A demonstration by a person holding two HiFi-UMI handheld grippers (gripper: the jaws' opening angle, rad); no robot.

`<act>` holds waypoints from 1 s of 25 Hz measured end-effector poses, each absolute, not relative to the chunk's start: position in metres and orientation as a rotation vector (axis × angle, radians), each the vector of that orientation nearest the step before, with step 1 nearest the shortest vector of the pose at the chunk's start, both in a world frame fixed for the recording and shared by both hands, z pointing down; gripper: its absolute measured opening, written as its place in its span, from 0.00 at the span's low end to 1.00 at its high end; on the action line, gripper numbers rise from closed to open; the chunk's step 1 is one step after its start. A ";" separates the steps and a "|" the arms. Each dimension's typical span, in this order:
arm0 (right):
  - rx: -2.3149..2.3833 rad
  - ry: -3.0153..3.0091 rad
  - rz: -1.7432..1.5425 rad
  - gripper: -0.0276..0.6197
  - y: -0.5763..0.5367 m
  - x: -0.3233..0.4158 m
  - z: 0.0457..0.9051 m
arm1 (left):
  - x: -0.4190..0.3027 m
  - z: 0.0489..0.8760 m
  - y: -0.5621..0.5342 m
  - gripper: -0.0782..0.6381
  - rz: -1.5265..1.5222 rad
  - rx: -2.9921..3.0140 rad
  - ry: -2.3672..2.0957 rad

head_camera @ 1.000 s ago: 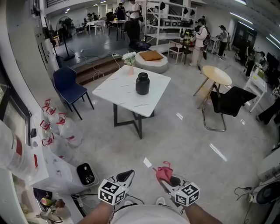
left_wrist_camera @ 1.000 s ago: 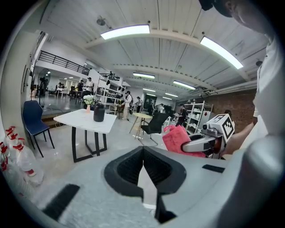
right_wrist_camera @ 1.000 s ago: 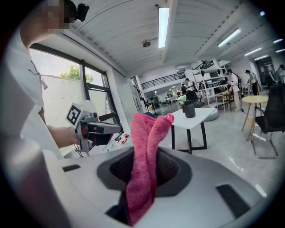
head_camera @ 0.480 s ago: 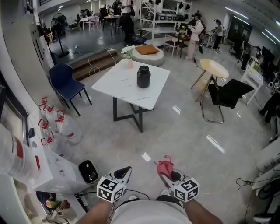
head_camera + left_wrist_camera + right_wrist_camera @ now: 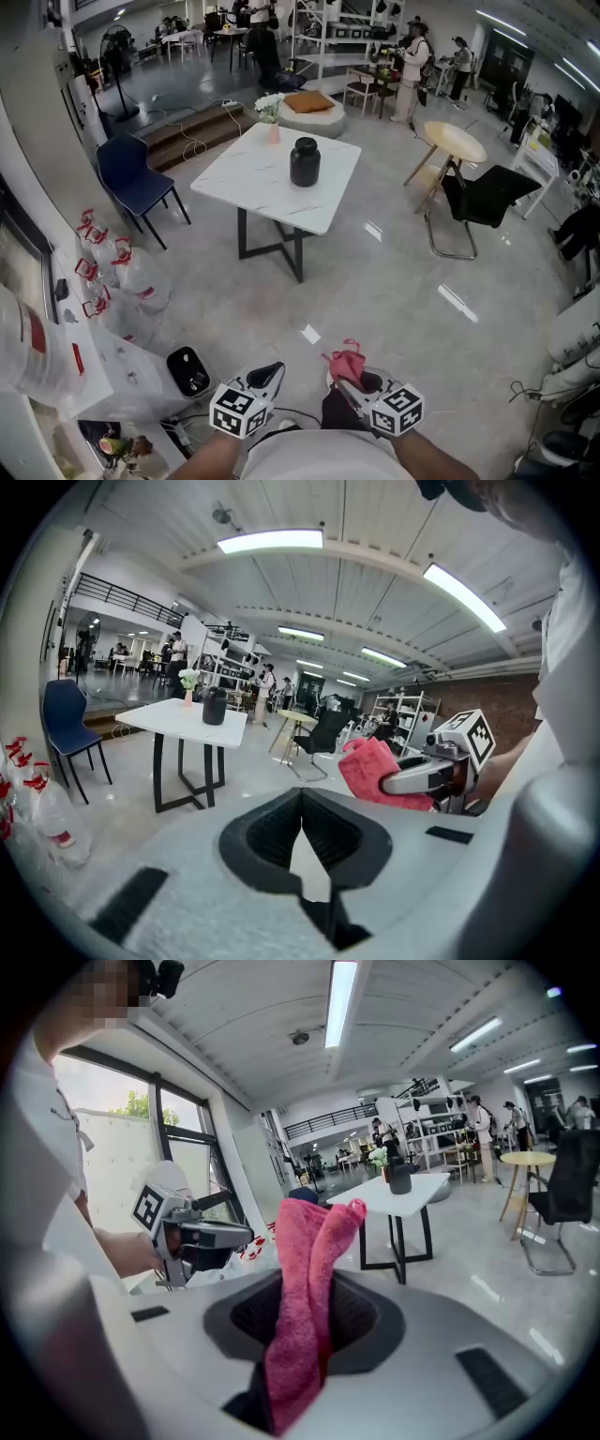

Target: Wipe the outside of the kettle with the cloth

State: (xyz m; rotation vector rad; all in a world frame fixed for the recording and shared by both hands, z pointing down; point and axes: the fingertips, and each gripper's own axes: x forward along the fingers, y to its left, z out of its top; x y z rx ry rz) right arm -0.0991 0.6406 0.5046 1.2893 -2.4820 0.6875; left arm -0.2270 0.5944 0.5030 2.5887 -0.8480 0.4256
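1. Kettle [image 5: 304,161] is out of contact with both grippers. Findings start at the jaws and work outward.
2. Right gripper [image 5: 349,380]: its jaws are clamped on the pink cloth [image 5: 305,1288]. The cloth rises out of the jaws in a folded bunch and also trails down below them.
3. Left gripper [image 5: 267,377]: its jaws are pressed fully together with nothing between them.
4. Both grippers are held low and near, side by side close to the person's body. They are over bare floor [image 5: 375,281] and aimed toward the far table.
5. The kettle stands on the white table [image 5: 253,192], well apart from both grippers across open floor. It sits around the middle of the tabletop, with a small vase of flowers [image 5: 272,111] at the far corner.
6. Orientation: the kettle stands upright on its base with its lid on top, so its long axis is vertical. At this range it reads only as a dark rounded body, and I cannot tell which way any spout or handle faces.
7. Progress, as judged: the cloth is secured, but no wiping has begun. What remains is the approach to the table, possibly steadying the kettle with the empty left gripper, and passing the cloth around the outside.
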 end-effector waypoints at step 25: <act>1.148 -2.591 0.673 0.22 0.365 0.033 0.497 | -0.104 0.494 0.352 0.11 0.471 2.505 -1.050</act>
